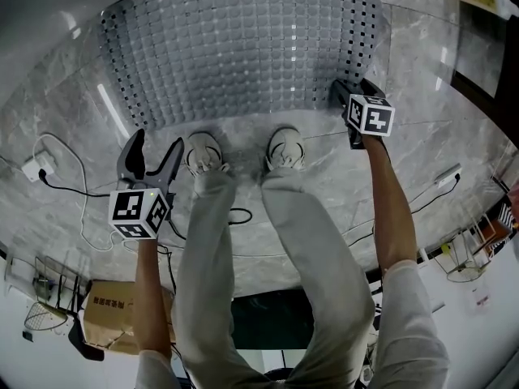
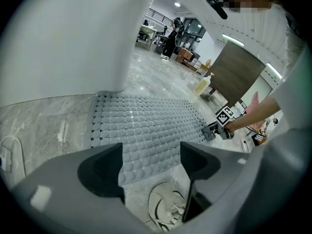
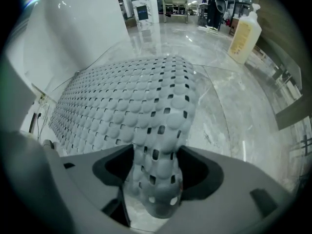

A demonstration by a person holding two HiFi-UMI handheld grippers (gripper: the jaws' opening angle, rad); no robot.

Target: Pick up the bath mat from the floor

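One corner pinched, the other untaken
Bath mat [image 1: 243,47] lies on the floor [image 1: 454,79]; right claw [image 3: 155,169] clenches its bunched corner; left claw [image 2: 150,157] gapes empty above the near edge; lifting one-sided, the limp mat could slide out.

The right gripper [image 1: 340,94] is touching the mat's [image 1: 243,47] near corner; the left gripper [image 1: 157,147] is hovering open by the shoes [image 1: 203,153].

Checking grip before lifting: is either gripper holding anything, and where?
The right gripper pinches the bath mat by its near corner; the left gripper holds nothing.
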